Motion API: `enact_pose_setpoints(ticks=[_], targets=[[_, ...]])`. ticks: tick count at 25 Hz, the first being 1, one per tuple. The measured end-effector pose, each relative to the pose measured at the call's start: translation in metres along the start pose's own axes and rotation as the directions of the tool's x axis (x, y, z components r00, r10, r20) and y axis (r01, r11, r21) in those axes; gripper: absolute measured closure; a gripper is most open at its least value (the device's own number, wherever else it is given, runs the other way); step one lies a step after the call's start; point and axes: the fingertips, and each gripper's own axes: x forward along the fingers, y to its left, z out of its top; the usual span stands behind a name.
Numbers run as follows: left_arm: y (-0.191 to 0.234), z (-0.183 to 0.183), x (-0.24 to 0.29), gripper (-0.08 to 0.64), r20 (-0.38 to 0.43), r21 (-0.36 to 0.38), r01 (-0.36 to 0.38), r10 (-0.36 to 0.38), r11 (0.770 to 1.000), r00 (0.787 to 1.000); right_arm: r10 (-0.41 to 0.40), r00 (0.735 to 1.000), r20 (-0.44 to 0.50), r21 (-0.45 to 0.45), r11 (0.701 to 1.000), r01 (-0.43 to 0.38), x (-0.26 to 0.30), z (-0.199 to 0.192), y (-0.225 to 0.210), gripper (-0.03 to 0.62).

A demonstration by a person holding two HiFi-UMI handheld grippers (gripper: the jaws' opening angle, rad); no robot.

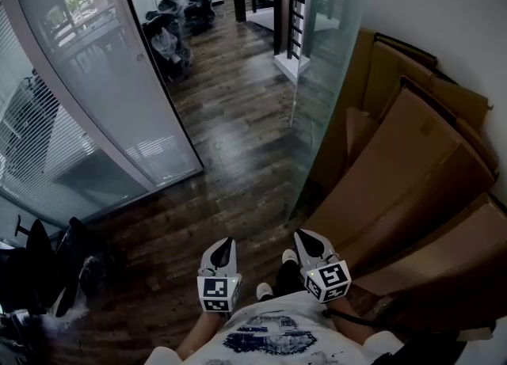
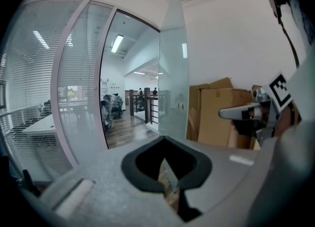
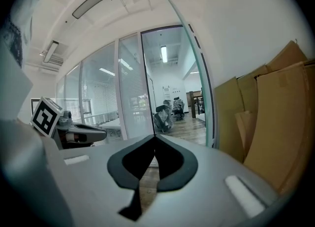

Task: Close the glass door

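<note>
The frameless glass door [image 1: 329, 78] stands swung open at the right, in front of the cardboard along the wall. It shows as a pale green pane in the left gripper view [image 2: 173, 83], and its curved edge runs down the right gripper view [image 3: 199, 83]. My left gripper [image 1: 228, 241] and right gripper [image 1: 306, 235] hover side by side low in the head view, short of the door's near edge and apart from it. Both are shut with nothing between their jaws. Their tips meet in their own views, left gripper [image 2: 164, 138] and right gripper [image 3: 154, 136].
A fixed glass wall [image 1: 103, 78] with a white frame bounds the doorway's left side. Flattened cardboard boxes [image 1: 412, 165] lean against the right wall. Wrapped black chairs [image 1: 170, 31] and a dark railing [image 1: 289, 7] stand beyond the doorway on the wood floor [image 1: 230, 118]. A black chair [image 1: 47, 276] sits at lower left.
</note>
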Motion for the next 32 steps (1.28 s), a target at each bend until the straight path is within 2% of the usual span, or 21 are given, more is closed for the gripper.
enact_pose_setpoints(ticks=[7, 10, 24, 32], targets=[[0.000, 0.000, 0.027, 0.557, -0.014, 0.010, -0.002, 0.002, 1.000, 1.000, 0.006, 1.000, -0.012, 0.015, 1.000, -0.006, 0.019, 0.000, -0.023, 0.584], [-0.004, 0.016, 0.047, 0.557, -0.023, 0.000, 0.000, 0.000, 1.000, 1.000, 0.010, 1.000, -0.010, 0.017, 1.000, -0.010, 0.032, 0.006, -0.040, 0.584], [-0.022, 0.067, 0.167, 0.557, -0.018, 0.029, 0.025, -0.025, 0.999, 1.000, -0.039, 0.999, 0.011, 0.019, 0.999, 0.039, 0.079, 0.045, -0.160, 0.584], [-0.037, 0.083, 0.211, 0.557, -0.017, 0.051, 0.012, -0.011, 0.999, 1.000, 0.013, 0.999, 0.035, 0.023, 1.000, -0.014, 0.105, 0.061, -0.196, 0.584]])
